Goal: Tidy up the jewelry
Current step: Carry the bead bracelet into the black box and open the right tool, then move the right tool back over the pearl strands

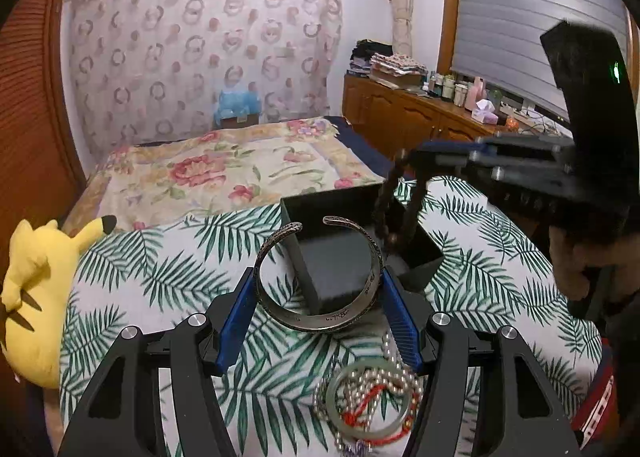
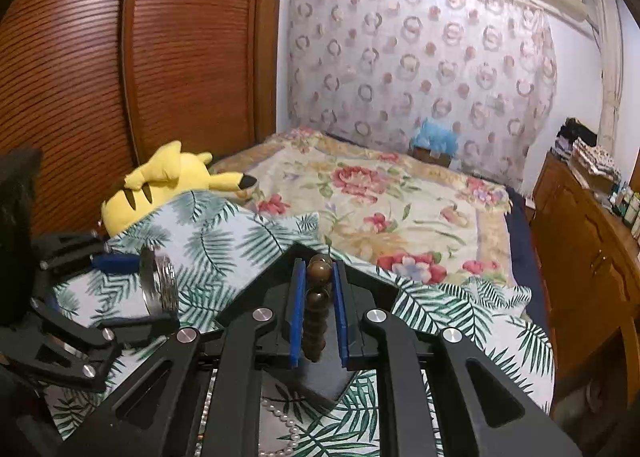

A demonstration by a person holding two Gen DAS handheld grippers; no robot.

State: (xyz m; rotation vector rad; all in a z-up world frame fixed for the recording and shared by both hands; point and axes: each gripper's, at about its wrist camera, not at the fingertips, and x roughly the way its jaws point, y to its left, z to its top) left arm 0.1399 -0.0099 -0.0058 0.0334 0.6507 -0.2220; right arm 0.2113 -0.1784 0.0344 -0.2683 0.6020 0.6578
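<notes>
My left gripper (image 1: 320, 281) is shut on a silver cuff bracelet (image 1: 316, 317) and holds it above the near edge of an open black jewelry box (image 1: 340, 213). My right gripper (image 2: 319, 277) is shut on a brown bead bracelet (image 2: 318, 297); in the left wrist view the beads (image 1: 386, 213) hang from it over the box's right side. The cuff bracelet shows edge-on in the right wrist view (image 2: 158, 285). A pearl necklace (image 1: 384, 381), a green jade bangle (image 1: 370, 401) and a red cord (image 1: 360, 409) lie in a heap on the leaf-print cloth under my left gripper.
The leaf-print cloth (image 1: 160, 277) covers the work surface at the bed's foot. A yellow plush toy (image 1: 36, 297) lies at its left edge. A floral bedspread (image 1: 224, 169) lies beyond. A wooden cabinet (image 1: 400, 113) with clutter stands right.
</notes>
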